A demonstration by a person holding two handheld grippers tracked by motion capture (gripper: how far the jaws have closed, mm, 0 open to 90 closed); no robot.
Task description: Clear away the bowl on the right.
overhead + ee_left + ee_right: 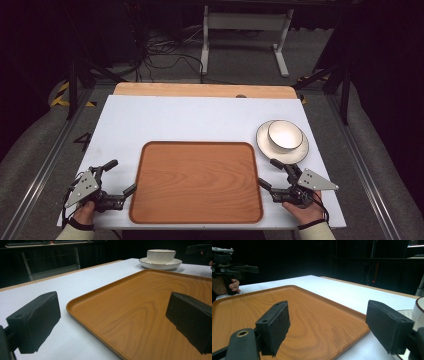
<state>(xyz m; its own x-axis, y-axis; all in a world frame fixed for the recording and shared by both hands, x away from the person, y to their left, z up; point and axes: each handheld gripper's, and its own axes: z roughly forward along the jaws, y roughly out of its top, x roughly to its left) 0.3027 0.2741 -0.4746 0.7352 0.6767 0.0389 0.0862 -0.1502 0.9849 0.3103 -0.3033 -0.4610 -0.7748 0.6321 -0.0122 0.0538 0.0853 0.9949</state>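
Your left gripper (120, 177) and right gripper (268, 174) flank the wooden tray (196, 181) lying at the near middle of the white table (175, 117), both with jaws spread wide and empty; a white bowl (285, 135) sits in a saucer (300, 151) just beyond your right gripper, apart from the tray's far right corner

I see the tray (196, 182) as smooth wood-grain with a satin sheen. The worktop (175, 120) has a matt white surface over a pale wooden edge. Bowl (285, 135) and plate (300, 152) look glossy glazed ceramic. Both tongs carry matt black, rough foam-like pads (275, 325)
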